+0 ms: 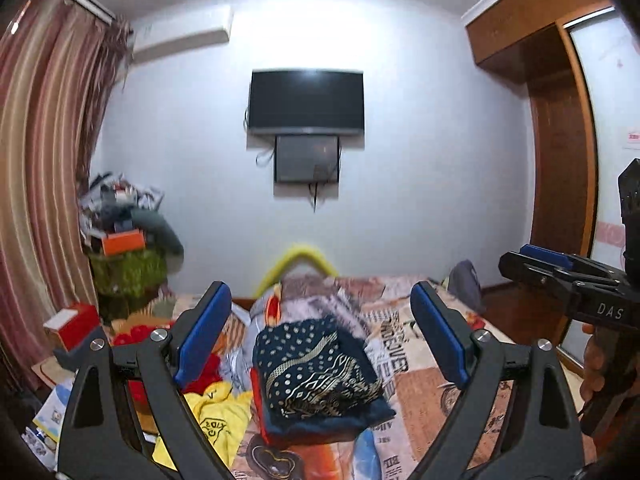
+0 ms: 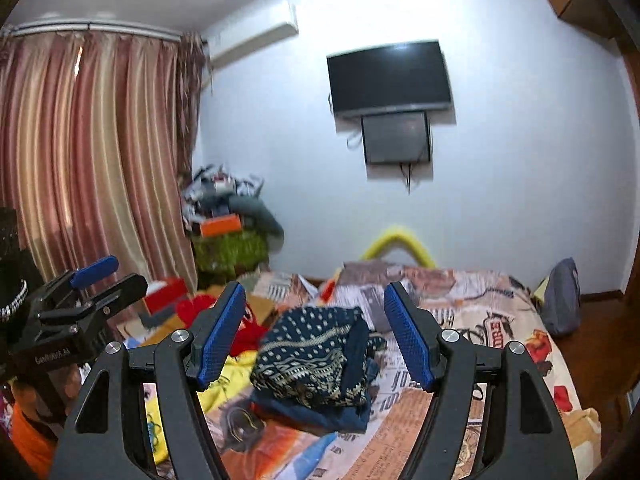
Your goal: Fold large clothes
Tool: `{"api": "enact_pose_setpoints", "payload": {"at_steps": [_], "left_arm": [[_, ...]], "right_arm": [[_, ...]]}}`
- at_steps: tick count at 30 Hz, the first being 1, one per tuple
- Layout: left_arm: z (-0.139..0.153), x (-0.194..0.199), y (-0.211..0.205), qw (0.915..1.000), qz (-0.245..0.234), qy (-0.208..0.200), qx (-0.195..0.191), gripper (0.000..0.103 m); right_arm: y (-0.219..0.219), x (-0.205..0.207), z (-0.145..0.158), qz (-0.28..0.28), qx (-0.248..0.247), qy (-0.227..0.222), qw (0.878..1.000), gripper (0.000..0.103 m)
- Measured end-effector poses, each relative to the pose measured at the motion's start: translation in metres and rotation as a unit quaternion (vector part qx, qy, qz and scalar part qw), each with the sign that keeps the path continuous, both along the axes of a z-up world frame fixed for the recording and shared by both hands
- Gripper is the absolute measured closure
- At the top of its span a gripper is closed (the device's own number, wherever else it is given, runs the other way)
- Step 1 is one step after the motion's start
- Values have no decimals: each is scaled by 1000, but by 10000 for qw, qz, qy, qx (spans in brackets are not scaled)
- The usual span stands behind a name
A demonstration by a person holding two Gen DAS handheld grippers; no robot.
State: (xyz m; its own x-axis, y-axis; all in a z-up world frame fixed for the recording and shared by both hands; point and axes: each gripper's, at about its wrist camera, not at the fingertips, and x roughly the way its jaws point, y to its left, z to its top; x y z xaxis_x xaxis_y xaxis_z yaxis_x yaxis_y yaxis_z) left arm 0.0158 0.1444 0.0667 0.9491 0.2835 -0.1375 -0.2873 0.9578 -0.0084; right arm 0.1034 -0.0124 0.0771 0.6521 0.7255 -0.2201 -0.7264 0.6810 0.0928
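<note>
A folded navy garment with gold dots and patterns lies in a small stack on the bed; it also shows in the right wrist view. My left gripper is open and empty, raised above and in front of the stack. My right gripper is open and empty too, held above the same stack. The right gripper shows at the right edge of the left wrist view. The left gripper shows at the left edge of the right wrist view.
The bed has a patchwork printed sheet. A yellow shirt and red clothes lie left of the stack. A cluttered pile stands by the striped curtain. A TV hangs on the wall; a wooden wardrobe is at right.
</note>
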Motion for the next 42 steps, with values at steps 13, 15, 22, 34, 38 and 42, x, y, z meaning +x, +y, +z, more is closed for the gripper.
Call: {"api": "enact_pose_setpoints", "payload": {"at_steps": [13, 15, 22, 34, 38, 42], "left_arm": [[-24, -38, -35, 9990, 385, -185, 105, 3], [-26, -37, -36, 9989, 427, -98, 145, 2], [-29, -38, -35, 9988, 478, -57, 106, 0], [-33, -33, -28, 9988, 497, 9, 20, 0], [-34, -29, -26, 9988, 491, 40, 5, 0], [-37, -24, -22, 9987, 499, 98, -41, 0]], "right_arm": [[-5, -43, -14, -353, 58, -482, 9982, 9], [-5, -45, -16, -490, -8, -524, 9974, 1], [-9, -44, -20, -604, 46, -432, 9972, 0], [-13, -44, -24, -619, -29, -340, 9975, 0], [-11, -44, -26, -598, -48, -289, 9978, 0], [-10, -41, -28, -598, -93, -232, 9979, 0]]}}
